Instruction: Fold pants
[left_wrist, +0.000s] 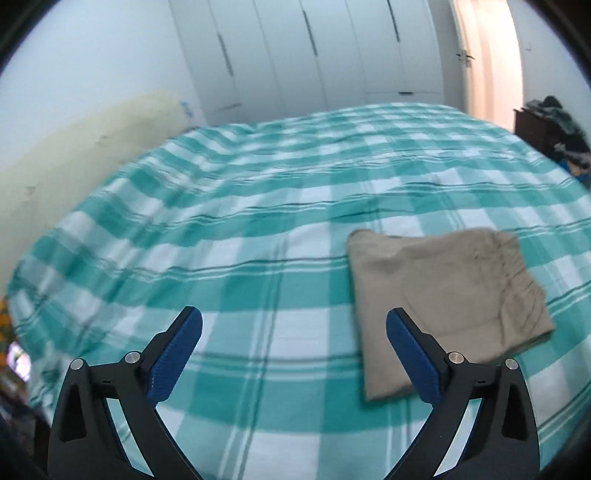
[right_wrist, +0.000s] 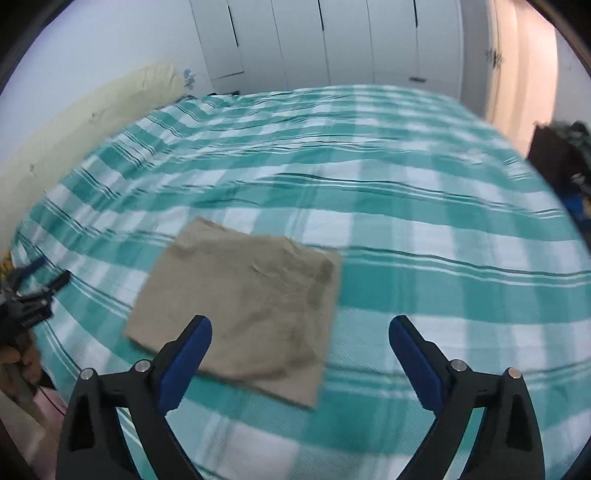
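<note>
Folded tan pants (left_wrist: 443, 295) lying flat on the green-and-white checked bed (left_wrist: 258, 229), near its front edge. Left tongs (left_wrist: 294, 350) spread wide, empty, above the cover. Right tongs (right_wrist: 300, 360) likewise released, grasping nothing.

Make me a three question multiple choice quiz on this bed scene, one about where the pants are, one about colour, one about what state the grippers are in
1. Where do the pants lie?
A. on the bedspread
B. on the floor
C. in the wardrobe

2. What colour are the pants?
A. black
B. tan
C. red

3. How do the two grippers stand?
A. both shut on the pants
B. one holding cloth
C. both open and empty

Answers:
1 A, the pants rest flat on the checked bedspread.
2 B, the folded cloth is tan in both views.
3 C, the left gripper and right gripper show wide gaps with nothing between.
</note>
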